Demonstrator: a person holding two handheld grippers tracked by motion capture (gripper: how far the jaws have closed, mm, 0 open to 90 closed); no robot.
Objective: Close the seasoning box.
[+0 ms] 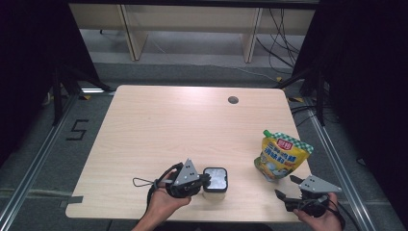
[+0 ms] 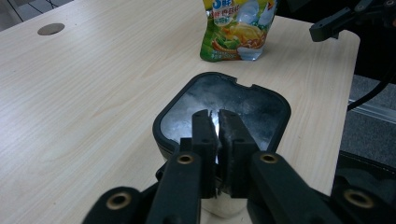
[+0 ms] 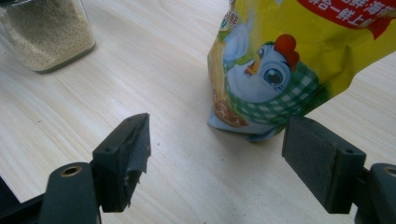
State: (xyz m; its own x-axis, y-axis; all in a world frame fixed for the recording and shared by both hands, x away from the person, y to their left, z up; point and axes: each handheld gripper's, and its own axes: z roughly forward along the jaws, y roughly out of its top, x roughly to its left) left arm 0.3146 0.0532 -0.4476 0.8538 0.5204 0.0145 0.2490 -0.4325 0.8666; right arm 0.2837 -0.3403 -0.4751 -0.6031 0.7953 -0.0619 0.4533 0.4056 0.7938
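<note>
Fingers point(image 2: 205, 126) over black-rimmed, silver-topped jar point(image 2: 252, 100)

One jar point(image 1: 215, 179) with a dark lid stands on the one table point(image 1: 159, 125) — and one yellow pouch point(image 1: 281, 155). Two grippers are in hand — the left gripper point(image 1: 206, 181) and the right gripper point(image 1: 286, 187).

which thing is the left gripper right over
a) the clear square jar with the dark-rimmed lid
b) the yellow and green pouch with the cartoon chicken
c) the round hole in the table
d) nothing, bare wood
a: the left gripper has its jaws nearly together just above the lid of the clear square jar with the dark-rimmed lid, while the yellow and green pouch stands farther off, near the right gripper.
</note>
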